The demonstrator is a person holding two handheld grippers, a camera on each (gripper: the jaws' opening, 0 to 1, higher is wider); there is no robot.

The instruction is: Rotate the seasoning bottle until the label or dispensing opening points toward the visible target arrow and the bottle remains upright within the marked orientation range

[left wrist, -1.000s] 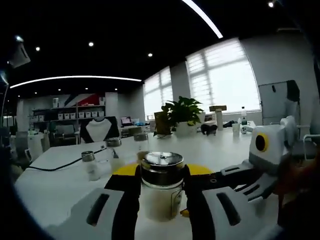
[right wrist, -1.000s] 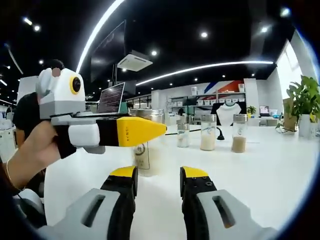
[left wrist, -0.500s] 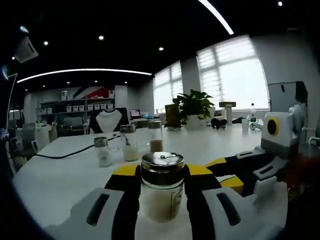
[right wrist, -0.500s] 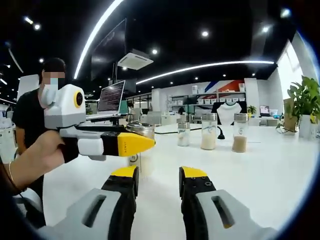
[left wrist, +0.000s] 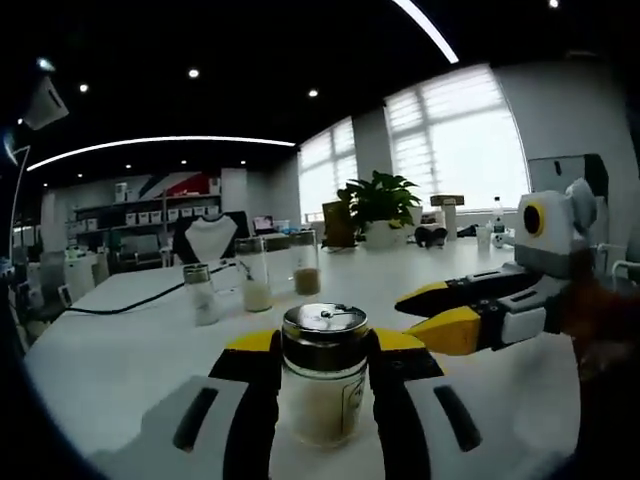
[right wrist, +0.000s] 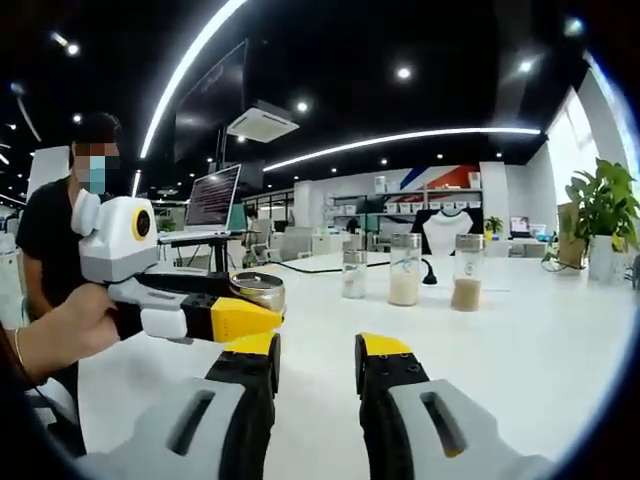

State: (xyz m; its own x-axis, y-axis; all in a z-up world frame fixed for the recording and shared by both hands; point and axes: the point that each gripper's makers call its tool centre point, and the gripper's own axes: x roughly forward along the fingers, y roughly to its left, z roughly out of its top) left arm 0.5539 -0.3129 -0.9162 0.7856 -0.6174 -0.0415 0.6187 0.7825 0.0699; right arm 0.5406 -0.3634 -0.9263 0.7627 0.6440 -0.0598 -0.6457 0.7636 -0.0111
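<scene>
Left gripper (left wrist: pixel 322 352), right gripper (right wrist: pixel 316 355): grey bodies, black jaws, yellow tips.

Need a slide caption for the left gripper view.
Left gripper clamps the seasoning bottle upright on the white table.

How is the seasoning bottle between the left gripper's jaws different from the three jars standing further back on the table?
The seasoning bottle sits clamped in the left gripper; the three jars stand free in a row. The bottle's lid is wide, dark and shiny; the jars' lids look smaller. All are clear glass, upright on the white table, holding pale or brownish contents.
</scene>
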